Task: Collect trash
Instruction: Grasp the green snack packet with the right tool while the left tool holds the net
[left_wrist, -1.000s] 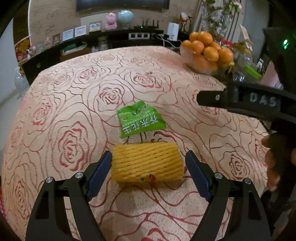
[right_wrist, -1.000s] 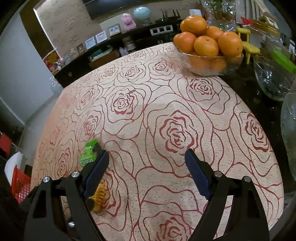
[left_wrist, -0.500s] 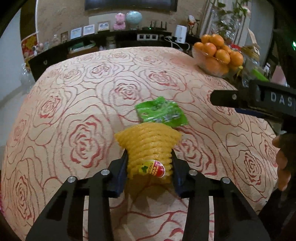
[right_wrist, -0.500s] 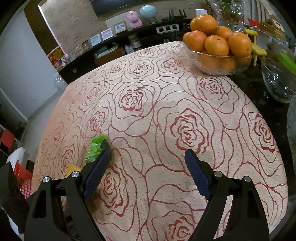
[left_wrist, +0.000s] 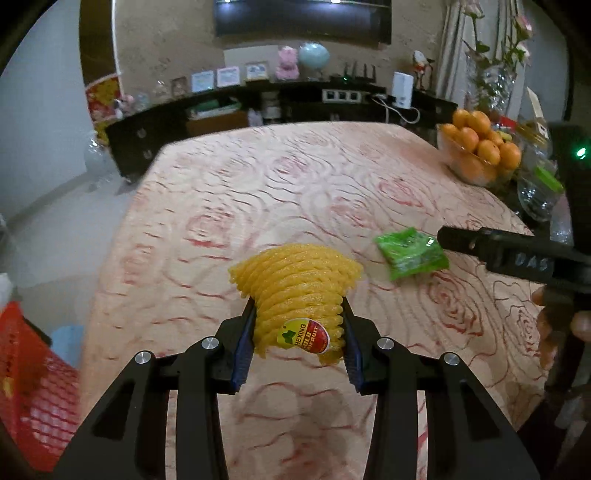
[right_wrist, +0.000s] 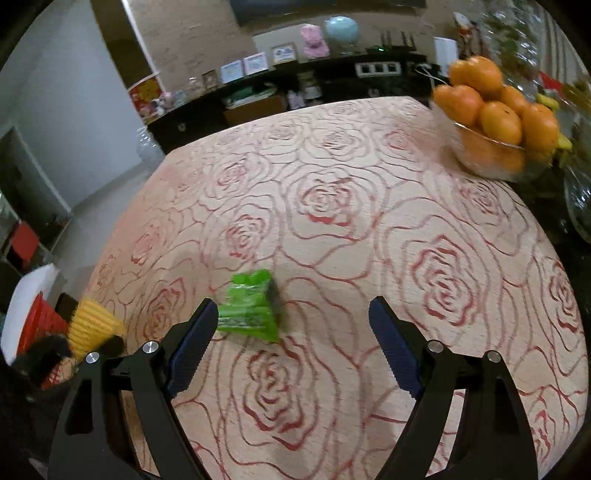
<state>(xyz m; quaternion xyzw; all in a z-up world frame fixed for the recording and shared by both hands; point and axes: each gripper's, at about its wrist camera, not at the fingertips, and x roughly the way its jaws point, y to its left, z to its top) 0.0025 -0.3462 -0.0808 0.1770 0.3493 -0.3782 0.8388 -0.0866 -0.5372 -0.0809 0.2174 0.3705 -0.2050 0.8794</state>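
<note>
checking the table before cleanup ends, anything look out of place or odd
Yes: a crumpled green wrapper lies loose on the rose tablecloth, just ahead of the open right tongs. The yellow foam fruit net is squashed between the left tongs.

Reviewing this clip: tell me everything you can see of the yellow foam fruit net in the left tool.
The yellow foam net is a ribbed mesh sleeve, soft-looking and squashed at its near end, where the left tool is shut on it; its far end flares out like a fan. An oval red, yellow and green fruit sticker sits on the pinched part. It appears lifted off the rose-patterned tablecloth, touched only by the two blue pads. The right wrist view shows it at the far left, blurred.
</note>
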